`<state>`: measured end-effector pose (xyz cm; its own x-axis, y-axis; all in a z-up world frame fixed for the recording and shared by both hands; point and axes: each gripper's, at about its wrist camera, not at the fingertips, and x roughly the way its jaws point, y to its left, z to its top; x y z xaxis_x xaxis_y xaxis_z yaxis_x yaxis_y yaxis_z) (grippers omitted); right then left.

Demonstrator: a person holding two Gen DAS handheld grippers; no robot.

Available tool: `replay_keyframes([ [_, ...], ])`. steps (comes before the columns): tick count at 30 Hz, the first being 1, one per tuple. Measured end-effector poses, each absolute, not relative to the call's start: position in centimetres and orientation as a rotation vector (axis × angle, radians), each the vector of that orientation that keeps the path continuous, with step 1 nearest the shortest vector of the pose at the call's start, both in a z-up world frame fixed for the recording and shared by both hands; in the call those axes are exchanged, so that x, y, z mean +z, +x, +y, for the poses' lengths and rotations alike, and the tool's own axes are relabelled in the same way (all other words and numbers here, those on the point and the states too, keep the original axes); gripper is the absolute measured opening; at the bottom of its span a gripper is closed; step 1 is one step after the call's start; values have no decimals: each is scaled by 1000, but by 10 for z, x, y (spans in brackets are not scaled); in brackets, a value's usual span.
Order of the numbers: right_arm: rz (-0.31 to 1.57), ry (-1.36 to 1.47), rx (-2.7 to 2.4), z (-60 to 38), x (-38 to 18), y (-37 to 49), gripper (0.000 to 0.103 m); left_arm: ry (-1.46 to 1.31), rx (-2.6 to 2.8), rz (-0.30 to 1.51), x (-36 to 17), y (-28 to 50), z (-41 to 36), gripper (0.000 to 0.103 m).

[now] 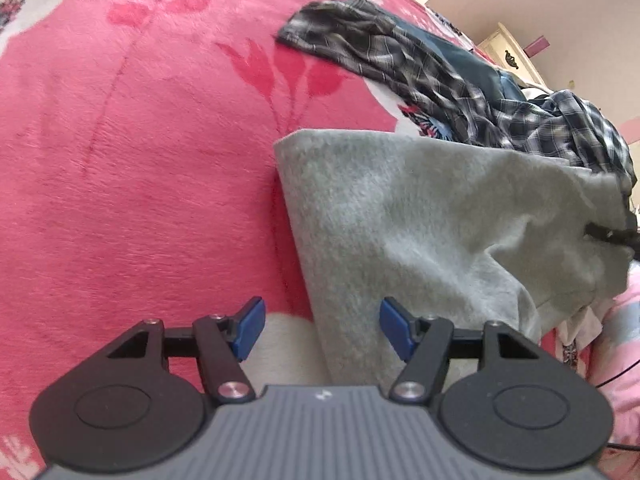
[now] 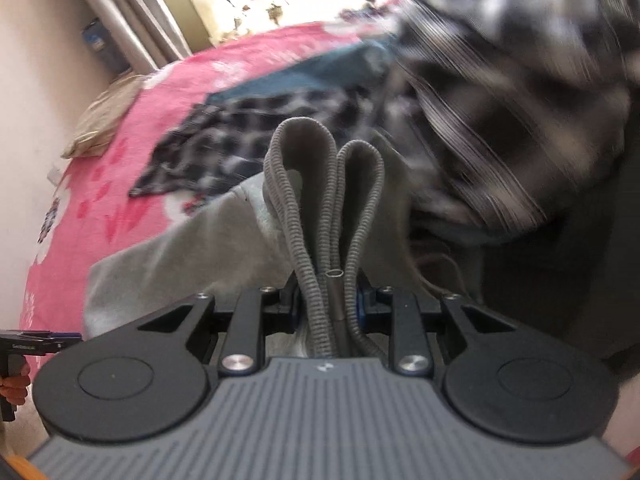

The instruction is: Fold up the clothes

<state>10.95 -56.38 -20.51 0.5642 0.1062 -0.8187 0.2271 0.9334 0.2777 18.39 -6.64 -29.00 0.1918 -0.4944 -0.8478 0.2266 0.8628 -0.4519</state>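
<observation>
A grey fleece garment [image 1: 420,216] lies on the pink blanket, its left edge straight. My left gripper [image 1: 322,328] is open and empty, its blue pads [image 1: 250,328] straddling the garment's near left corner just above the blanket. My right gripper [image 2: 328,304] is shut on the grey garment's ribbed waistband [image 2: 320,184], which bunches into two loops between the fingers. The rest of the grey garment [image 2: 192,240] hangs toward the bed. The right gripper's black tip shows at the garment's far right edge in the left wrist view [image 1: 608,234].
A pink floral blanket [image 1: 140,160] covers the bed. A heap of grey-black plaid clothes [image 1: 460,92] with a teal garment [image 2: 304,72] lies behind the grey one. A cream cabinet [image 1: 508,52] stands by the wall. A beige cushion [image 2: 104,120] and window curtains [image 2: 132,12] lie beyond the bed.
</observation>
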Motion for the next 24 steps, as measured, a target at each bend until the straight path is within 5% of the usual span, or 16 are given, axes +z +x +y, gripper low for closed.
replay_keyframes([
  [13, 988, 432, -52, -591, -237, 101, 22, -364, -538, 1284, -314, 199, -94, 63],
  [15, 987, 433, -48, -592, -238, 101, 23, -352, -524, 1275, -315, 195, -101, 53],
  [17, 989, 434, -52, -592, -240, 101, 23, -342, -485, 1257, -314, 192, -106, 26],
  [24, 999, 401, -66, -587, -236, 101, 23, -434, -392, 1122, -282, 177, -96, 12],
])
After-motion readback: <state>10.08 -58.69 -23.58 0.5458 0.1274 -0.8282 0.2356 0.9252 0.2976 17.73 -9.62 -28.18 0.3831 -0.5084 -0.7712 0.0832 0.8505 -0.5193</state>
